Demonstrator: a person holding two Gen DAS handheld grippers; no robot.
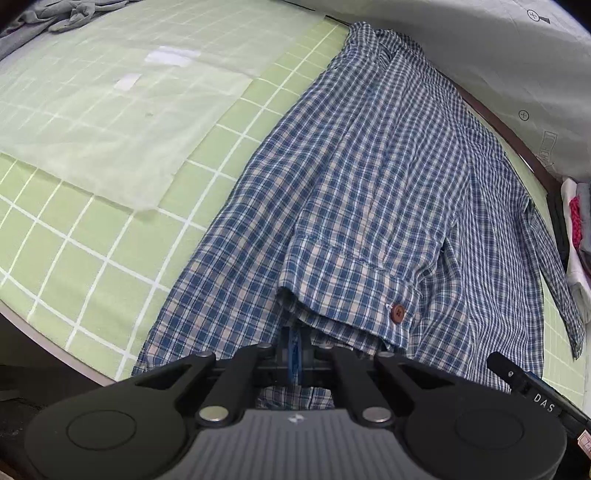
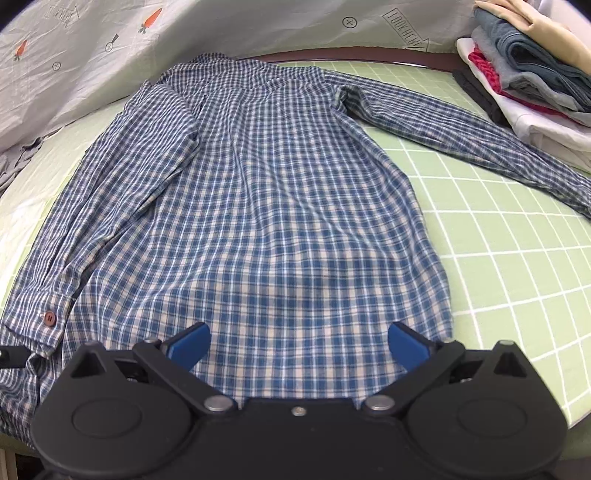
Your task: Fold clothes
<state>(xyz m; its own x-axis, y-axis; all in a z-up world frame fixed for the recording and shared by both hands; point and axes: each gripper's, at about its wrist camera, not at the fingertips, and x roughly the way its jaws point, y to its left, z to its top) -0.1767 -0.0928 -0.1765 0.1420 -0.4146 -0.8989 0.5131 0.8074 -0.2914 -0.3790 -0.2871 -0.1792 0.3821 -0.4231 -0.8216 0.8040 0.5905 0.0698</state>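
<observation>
A blue and white plaid shirt (image 2: pixel 258 184) lies spread, back up, on a green grid-patterned sheet (image 2: pixel 498 240). Its left sleeve is folded in over the body, and the cuff with a brown button (image 1: pixel 398 313) rests near the hem. The other sleeve (image 2: pixel 461 125) stretches out to the right. My left gripper (image 1: pixel 295 347) is shut on the shirt's fabric just under that cuff. Over the hem hangs my right gripper (image 2: pixel 297 343), open, its blue pads (image 2: pixel 192 341) wide apart with only flat cloth below them.
A stack of folded clothes (image 2: pixel 524 66) sits at the back right, close to the outstretched sleeve. A grey garment (image 1: pixel 55 14) lies crumpled at the far left. A translucent sheet (image 1: pixel 110 110) covers part of the bed. A printed white cloth (image 2: pixel 92 55) hangs behind.
</observation>
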